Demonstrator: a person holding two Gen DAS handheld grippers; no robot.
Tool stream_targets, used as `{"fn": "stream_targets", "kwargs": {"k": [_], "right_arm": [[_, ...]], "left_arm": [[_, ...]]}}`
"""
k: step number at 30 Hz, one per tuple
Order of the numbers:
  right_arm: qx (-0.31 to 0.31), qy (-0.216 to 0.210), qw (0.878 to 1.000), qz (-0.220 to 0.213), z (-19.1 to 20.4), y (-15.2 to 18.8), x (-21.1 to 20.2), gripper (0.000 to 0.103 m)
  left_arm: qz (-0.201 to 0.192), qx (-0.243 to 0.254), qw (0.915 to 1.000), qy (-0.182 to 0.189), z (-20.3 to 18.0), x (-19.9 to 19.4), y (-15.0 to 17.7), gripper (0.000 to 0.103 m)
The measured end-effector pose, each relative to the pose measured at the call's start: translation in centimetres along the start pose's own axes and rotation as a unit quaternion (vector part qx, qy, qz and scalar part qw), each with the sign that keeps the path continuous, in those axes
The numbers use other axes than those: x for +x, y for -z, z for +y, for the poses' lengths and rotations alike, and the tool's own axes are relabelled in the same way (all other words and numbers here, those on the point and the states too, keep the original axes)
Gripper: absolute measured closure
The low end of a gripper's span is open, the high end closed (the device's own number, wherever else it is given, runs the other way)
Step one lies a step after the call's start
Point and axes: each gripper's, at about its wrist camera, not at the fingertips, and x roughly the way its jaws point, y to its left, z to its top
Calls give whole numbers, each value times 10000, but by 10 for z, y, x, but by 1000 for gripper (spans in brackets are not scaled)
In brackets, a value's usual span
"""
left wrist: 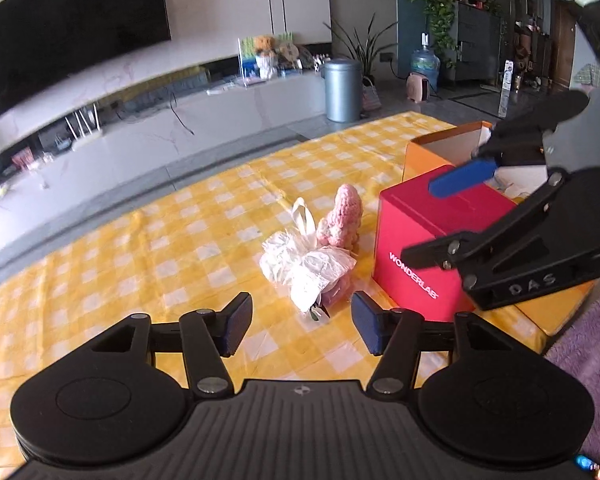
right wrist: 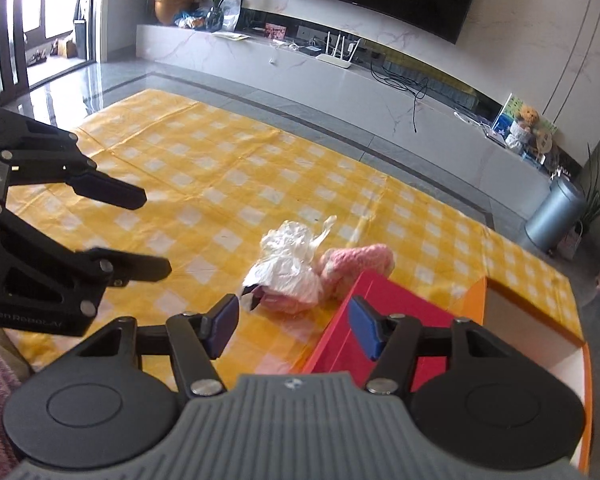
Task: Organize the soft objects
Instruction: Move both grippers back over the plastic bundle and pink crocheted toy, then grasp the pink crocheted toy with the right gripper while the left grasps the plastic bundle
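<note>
Left hand-held gripper point(left wrist: 300, 322): jaws apart, nothing between pads, above table point(left wrist: 140, 248), just short of bag. Right hand-held gripper point(right wrist: 290, 326): jaws apart, empty, over red box point(right wrist: 384, 320) edge. White bag point(left wrist: 306, 264) lies on yellow checked cloth, touching pink knit toy point(left wrist: 342, 218). Both just left of red box. Orange box point(left wrist: 440, 146) behind red box.

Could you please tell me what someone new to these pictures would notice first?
Probably the yellow checked cloth covering the table, with a crumpled white plastic bag near its middle and a pink knitted toy touching it. Just right of them, in the left wrist view, stands a red box in front of an open orange box. Both open grippers, left and right, are empty.
</note>
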Motion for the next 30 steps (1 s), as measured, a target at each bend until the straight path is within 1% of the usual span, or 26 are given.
{"fn": "stream_targets", "kwargs": {"k": [1, 3, 5, 9, 11, 13, 14, 16, 18, 20, 23, 25, 28, 30], "right_arm": [[-49, 3, 10000, 24, -3, -3, 4, 44], [-155, 18, 9998, 111, -9, -9, 15, 49], [-300, 14, 9993, 203, -14, -16, 28, 52], [-695, 23, 9969, 366, -22, -25, 53, 53], [-983, 12, 9940, 470, -23, -29, 65, 53], [-1439, -20, 9877, 607, -22, -33, 75, 53], [-1731, -19, 9826, 680, -20, -35, 80, 52], [-2371, -40, 9674, 890, -17, -38, 90, 52], [-2876, -1, 9528, 972, -15, -41, 98, 52], [-3173, -50, 9423, 1063, -14, -44, 107, 52], [-3435, -201, 9304, 1259, -12, -44, 123, 52], [-3544, -191, 9255, 1323, -9, -43, 132, 52], [-3447, -240, 9274, 1434, -10, -45, 144, 54], [-3430, -255, 9269, 1501, -10, -44, 148, 65]], "left_arm": [[46, -85, 9999, 32, 3, 9, -1, 33], [108, -313, 9994, 56, 9, 25, -3, 32], [163, -470, 9987, 99, 14, 40, -6, 29], [372, -715, 9965, 234, 22, 67, -12, 27], [510, -1009, 9931, 319, 28, 80, -14, 22], [594, -1302, 9887, 439, 34, 89, -15, 20], [625, -1413, 9867, 502, 36, 94, -16, 19], [707, -1506, 9847, 517, 39, 100, -17, 17], [792, -1531, 9841, 438, 41, 107, -17, 16], [913, -1619, 9816, 425, 44, 113, -17, 16], [1027, -1810, 9764, 576, 48, 120, -15, 15], [1087, -1825, 9751, 633, 48, 123, -12, 15], [1145, -1930, 9720, 701, 52, 126, -8, 14], [1199, -2087, 9671, 828, 55, 128, -6, 14]]}}
